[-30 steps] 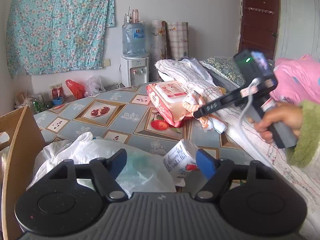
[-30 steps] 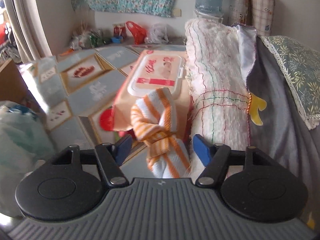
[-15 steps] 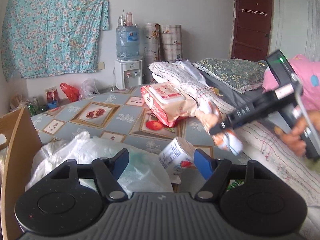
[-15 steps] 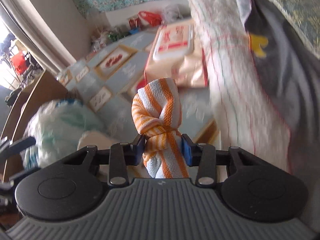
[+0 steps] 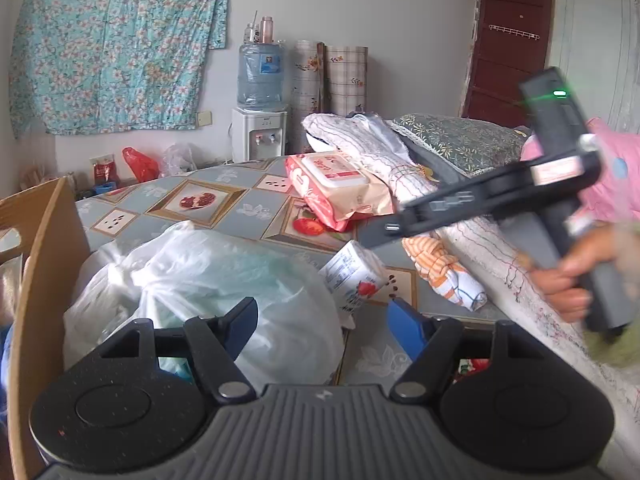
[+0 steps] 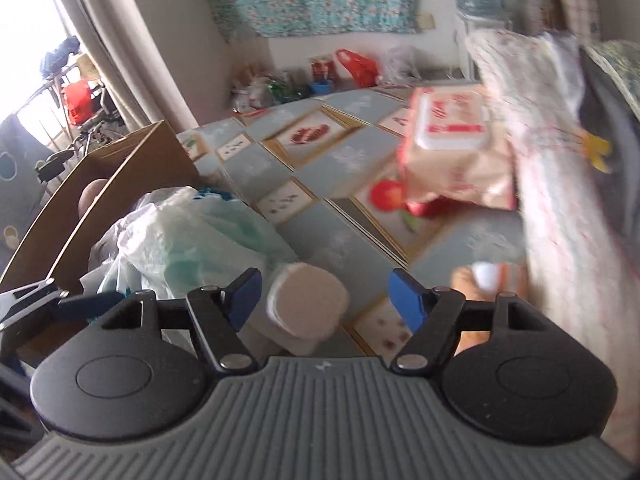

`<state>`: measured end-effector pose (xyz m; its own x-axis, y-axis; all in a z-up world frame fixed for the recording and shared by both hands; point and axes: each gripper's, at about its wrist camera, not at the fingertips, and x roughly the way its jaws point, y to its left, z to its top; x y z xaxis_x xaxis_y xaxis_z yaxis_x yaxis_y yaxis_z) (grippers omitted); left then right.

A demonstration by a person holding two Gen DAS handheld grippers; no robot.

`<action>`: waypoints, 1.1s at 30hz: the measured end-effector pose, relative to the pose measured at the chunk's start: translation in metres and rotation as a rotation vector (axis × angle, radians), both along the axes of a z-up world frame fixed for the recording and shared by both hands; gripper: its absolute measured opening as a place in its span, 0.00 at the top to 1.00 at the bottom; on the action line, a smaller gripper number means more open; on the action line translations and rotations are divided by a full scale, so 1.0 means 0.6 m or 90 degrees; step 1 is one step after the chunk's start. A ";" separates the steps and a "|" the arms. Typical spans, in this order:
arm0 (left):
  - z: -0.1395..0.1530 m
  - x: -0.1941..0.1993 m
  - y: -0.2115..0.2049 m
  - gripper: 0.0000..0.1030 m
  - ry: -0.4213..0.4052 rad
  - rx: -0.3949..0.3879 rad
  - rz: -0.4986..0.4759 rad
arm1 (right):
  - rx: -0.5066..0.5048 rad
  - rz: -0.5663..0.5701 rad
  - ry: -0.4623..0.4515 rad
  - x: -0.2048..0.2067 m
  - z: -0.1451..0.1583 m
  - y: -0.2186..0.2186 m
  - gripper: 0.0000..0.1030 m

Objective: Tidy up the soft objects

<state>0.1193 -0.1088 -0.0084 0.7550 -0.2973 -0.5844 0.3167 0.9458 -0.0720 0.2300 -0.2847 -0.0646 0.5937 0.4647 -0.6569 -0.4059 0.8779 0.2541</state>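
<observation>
An orange-striped knotted towel (image 5: 444,272) lies on the patterned tablecloth (image 5: 248,212) beside a rolled white blanket (image 5: 384,152). Just above it a hand holds my right gripper (image 5: 386,230). In the right wrist view the right gripper (image 6: 324,296) has its jaws opening with nothing pressed between them. The towel (image 6: 468,280) shows blurred to the right of its right finger. A white tissue roll pack (image 6: 308,300) lies on the table below the gap. My left gripper (image 5: 322,316) stands open over a white plastic bag (image 5: 200,280), with the tissue roll pack (image 5: 352,280) just beyond it.
A pink wet-wipes pack (image 5: 340,184) leans on the blanket. A cardboard box (image 5: 40,260) stands at the left table edge. Pillows and bedding (image 5: 460,140) pile at the right. A water dispenser (image 5: 260,136) and bags stand by the far wall.
The right gripper closed on the towel, carried it toward the near side, then opened; the towel now lies on the table. The left gripper has shifted only slightly.
</observation>
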 end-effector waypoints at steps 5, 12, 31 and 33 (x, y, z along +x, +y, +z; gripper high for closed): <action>0.002 -0.012 0.015 0.29 -0.001 0.000 0.008 | -0.040 0.007 -0.001 0.025 -0.034 0.034 0.58; -0.005 -0.016 0.016 0.29 0.017 -0.038 -0.046 | 0.036 -0.067 0.045 -0.058 -0.045 -0.043 0.71; -0.063 0.056 -0.090 0.29 0.109 -0.091 -0.091 | 0.158 -0.092 0.247 0.025 -0.074 -0.090 0.27; -0.068 0.070 -0.095 0.29 0.126 -0.102 -0.087 | 0.147 -0.084 0.279 0.038 -0.087 -0.079 0.27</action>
<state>0.1615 -0.1659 -0.0491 0.5773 -0.4882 -0.6544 0.4049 0.8672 -0.2898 0.2529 -0.3324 -0.1168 0.3482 0.5675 -0.7461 -0.1074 0.8148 0.5697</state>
